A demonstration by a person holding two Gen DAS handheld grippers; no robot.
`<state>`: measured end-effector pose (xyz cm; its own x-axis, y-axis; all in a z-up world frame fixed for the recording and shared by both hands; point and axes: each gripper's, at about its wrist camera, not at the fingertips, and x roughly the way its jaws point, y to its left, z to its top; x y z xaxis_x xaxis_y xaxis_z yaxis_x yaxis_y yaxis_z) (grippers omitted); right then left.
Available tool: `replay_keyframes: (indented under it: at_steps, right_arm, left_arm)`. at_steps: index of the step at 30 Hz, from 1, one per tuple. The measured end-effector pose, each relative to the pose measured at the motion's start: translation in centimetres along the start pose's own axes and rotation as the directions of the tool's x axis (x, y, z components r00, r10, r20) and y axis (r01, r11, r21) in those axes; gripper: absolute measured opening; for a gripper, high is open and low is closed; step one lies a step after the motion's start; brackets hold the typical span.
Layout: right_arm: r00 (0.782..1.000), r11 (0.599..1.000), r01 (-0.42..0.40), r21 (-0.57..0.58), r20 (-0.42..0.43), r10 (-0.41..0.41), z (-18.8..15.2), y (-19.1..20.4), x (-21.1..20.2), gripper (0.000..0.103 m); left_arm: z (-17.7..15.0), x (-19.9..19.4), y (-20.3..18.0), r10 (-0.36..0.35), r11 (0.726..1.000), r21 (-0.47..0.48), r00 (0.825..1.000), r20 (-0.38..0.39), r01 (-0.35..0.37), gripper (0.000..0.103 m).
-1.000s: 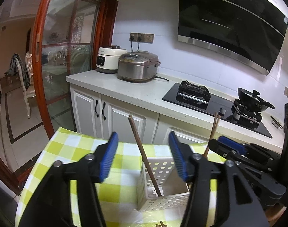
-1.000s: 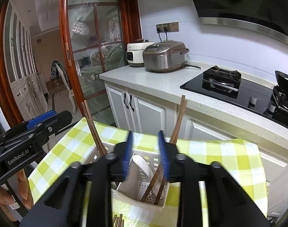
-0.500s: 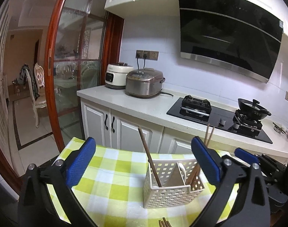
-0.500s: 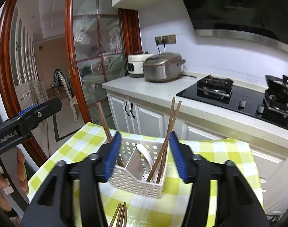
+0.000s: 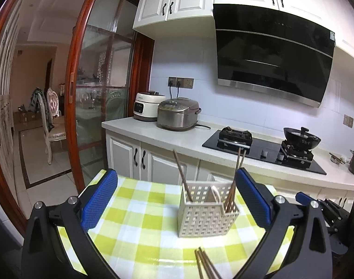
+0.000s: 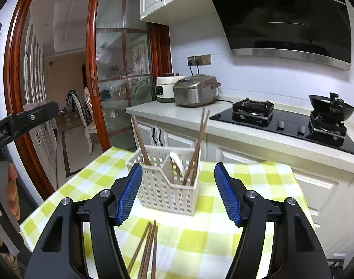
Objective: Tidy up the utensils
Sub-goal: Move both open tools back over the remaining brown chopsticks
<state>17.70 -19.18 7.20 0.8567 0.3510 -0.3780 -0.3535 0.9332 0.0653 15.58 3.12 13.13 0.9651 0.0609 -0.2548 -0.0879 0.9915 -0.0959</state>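
A white perforated basket (image 5: 204, 211) (image 6: 167, 186) stands on the yellow-green checked cloth (image 5: 142, 209) (image 6: 246, 186). One brown chopstick (image 5: 181, 176) (image 6: 139, 137) leans in its left compartment. A pair of chopsticks (image 5: 235, 181) (image 6: 200, 139) and a white spoon (image 6: 177, 160) stand in the right one. Several loose chopsticks (image 5: 204, 265) (image 6: 146, 251) lie on the cloth in front. My left gripper (image 5: 175, 174) is wide open and empty, short of the basket. My right gripper (image 6: 178, 166) is opening, with nothing between its pads, also short of the basket.
Behind the table runs a white counter (image 5: 177, 139) with two rice cookers (image 5: 178, 114), a black hob (image 5: 265, 153) and a wok (image 5: 301, 138). A wood-framed glass door (image 5: 95, 107) stands left. A person's hand (image 6: 12, 186) holds the left gripper's body (image 6: 21, 121).
Both grippers have drawn back from the basket and their jaws have spread wider. The chopsticks they were beside now stand free in the basket, and more of the cloth shows.
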Motion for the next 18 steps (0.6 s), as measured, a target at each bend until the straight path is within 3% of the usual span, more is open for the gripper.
replay_keyframes:
  at_steps: [11,18]
  right_arm:
    - [0.996,0.999,0.011,0.041,-0.093,-0.007,-5.4,-0.3,-0.8,0.062]
    - [0.982,1.000,0.009,0.028,-0.187,-0.004,-8.8,0.7,1.4,0.062]
  left_arm:
    - [-7.4,-1.7,0.9,0.015,1.000,0.014,0.995,-0.096,-0.013,0.098]
    - [-12.6,-0.6,1.0,0.014,1.000,0.025,0.979,-0.204,-0.009,0.098]
